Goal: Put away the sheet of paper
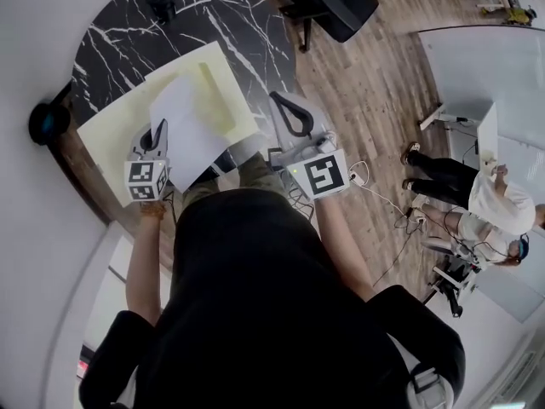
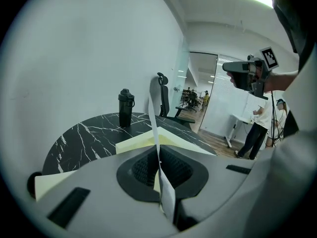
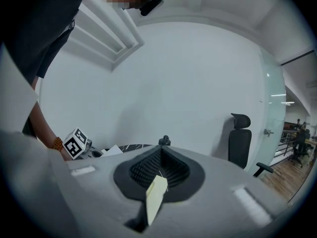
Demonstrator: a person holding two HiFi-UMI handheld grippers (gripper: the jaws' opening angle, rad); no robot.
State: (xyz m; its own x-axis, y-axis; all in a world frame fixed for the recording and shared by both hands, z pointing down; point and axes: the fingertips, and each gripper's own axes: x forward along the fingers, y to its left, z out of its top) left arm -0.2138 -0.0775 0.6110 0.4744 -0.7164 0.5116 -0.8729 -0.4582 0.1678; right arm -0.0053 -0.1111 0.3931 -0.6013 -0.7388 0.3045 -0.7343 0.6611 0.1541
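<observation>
Left tool [image 2: 158,158] is clamped shut on the sheet of paper [image 2: 154,110]. In the left gripper view the white sheet runs edge-on right through the seam between the 2 jaws and sticks up and out past the tips. From the head view, the tool has it by the near edge, and the rest of the sheet fans out ahead of the tool, over the middle of a yellow folder [image 1: 217,79] lying open on the table [image 1: 128,32]. Can't tell whether the far end of the sheet is touching the folder or just above it.

Right tool [image 3: 159,170] is closed too, pinching a small pale yellow slip [image 3: 154,197] that pokes out of the jaw seam. In the head view that tool is off past the right edge of the table, over the wood floor [image 1: 375,83], well apart from the sheet and not touching the folder.

Further out: the table is round, black marble with white veins. A dark bottle [image 2: 126,108] stands upright near its far side, clear of the folder. A black office chair [image 2: 162,95] sits behind the table, and another person [image 1: 477,203] is standing off to the right by a white desk.
</observation>
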